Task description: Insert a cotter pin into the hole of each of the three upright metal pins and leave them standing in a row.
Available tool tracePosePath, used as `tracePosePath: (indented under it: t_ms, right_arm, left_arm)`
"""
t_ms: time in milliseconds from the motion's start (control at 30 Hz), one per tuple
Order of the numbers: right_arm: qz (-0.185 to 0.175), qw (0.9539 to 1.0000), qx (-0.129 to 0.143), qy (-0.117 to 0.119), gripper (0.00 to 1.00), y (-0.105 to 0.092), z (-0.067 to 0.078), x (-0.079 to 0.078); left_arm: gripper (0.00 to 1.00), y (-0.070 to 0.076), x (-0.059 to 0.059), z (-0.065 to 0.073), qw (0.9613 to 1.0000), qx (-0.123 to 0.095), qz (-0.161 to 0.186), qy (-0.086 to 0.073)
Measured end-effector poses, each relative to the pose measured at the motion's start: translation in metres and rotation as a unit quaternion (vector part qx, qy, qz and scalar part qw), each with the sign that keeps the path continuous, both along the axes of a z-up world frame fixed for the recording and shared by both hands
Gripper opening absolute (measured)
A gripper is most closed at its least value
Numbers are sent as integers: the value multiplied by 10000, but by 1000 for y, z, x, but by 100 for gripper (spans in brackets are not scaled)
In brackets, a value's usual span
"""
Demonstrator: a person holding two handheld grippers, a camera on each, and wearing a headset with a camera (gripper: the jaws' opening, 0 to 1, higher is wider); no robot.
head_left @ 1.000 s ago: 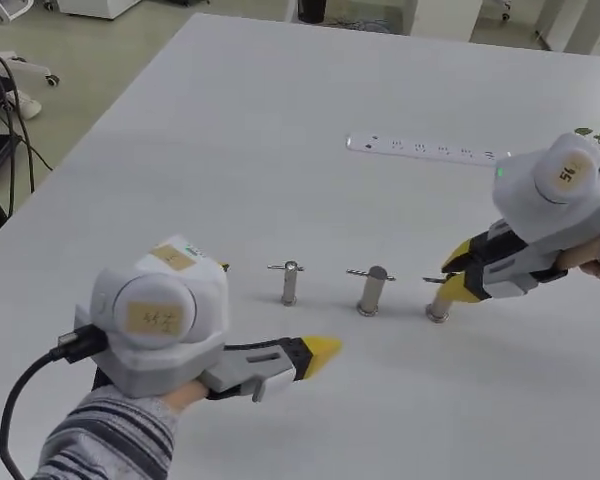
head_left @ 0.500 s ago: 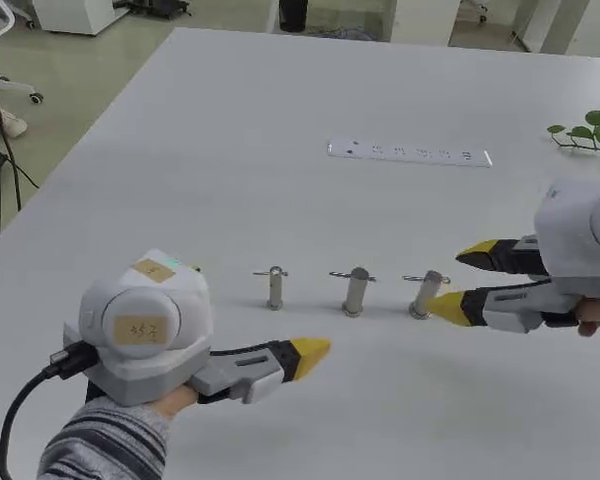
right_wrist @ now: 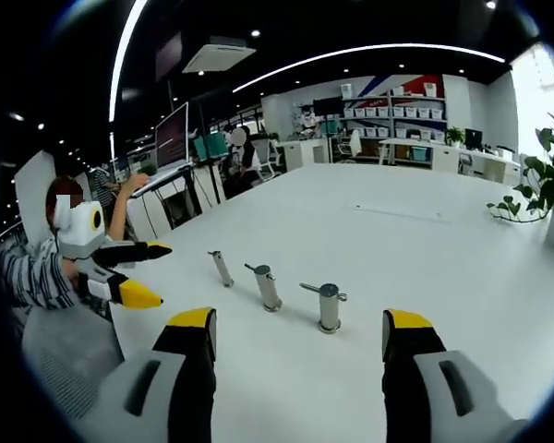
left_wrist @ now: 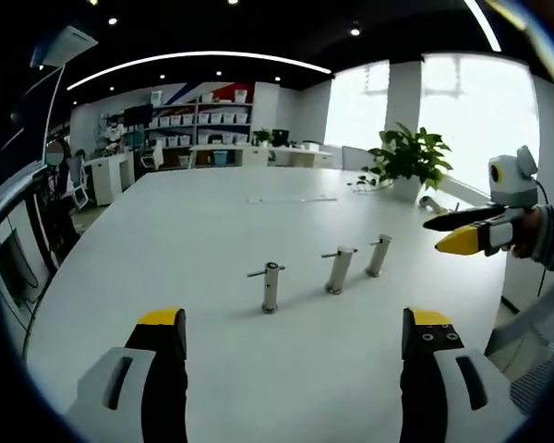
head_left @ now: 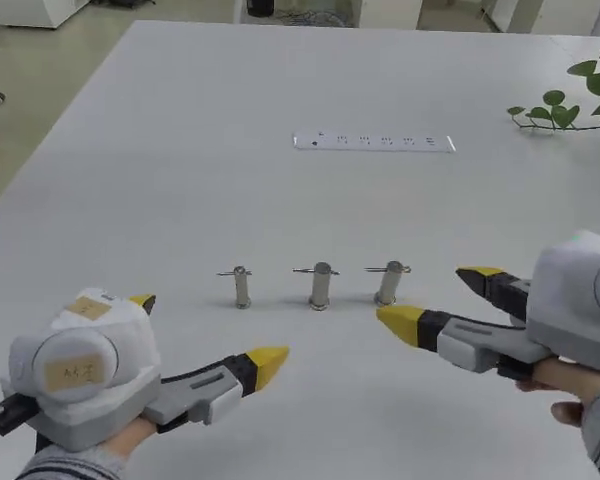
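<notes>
Backing off the rightmost pin, the right tool hung open and empty, like the left tool; three metal pins stood in a row on the tabletop, each with its cotter pin, so the task looked done.

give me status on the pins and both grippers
Left gripper open, empty. Right gripper open, empty. Three metal pins upright in a row, cotter pin through each. Power strip well behind them.

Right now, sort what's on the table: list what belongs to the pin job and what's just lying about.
Job: left pin, middle pin, right pin, standing in a row, each with a cotter pin through it.
Lying about: power strip, plant.
</notes>
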State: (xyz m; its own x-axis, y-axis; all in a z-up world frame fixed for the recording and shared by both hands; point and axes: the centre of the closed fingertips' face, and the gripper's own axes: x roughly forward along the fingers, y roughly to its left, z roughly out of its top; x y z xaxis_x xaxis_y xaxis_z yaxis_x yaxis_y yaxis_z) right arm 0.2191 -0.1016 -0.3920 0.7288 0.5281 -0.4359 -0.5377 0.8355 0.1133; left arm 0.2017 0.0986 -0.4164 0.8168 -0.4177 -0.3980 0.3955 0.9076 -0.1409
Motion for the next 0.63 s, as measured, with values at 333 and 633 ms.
tracePosePath:
  t_ms: [333,633]
  right_arm:
    - [-207,9993,-177,-249,82,-5,-17,-3]
    - [-146,9985,-269,-446,87,3,-25,0]
  left_arm:
    - [96,7,1,-6,9995,306,102,24]
    - [96,2,6,-3,9992,402,-13,-87]
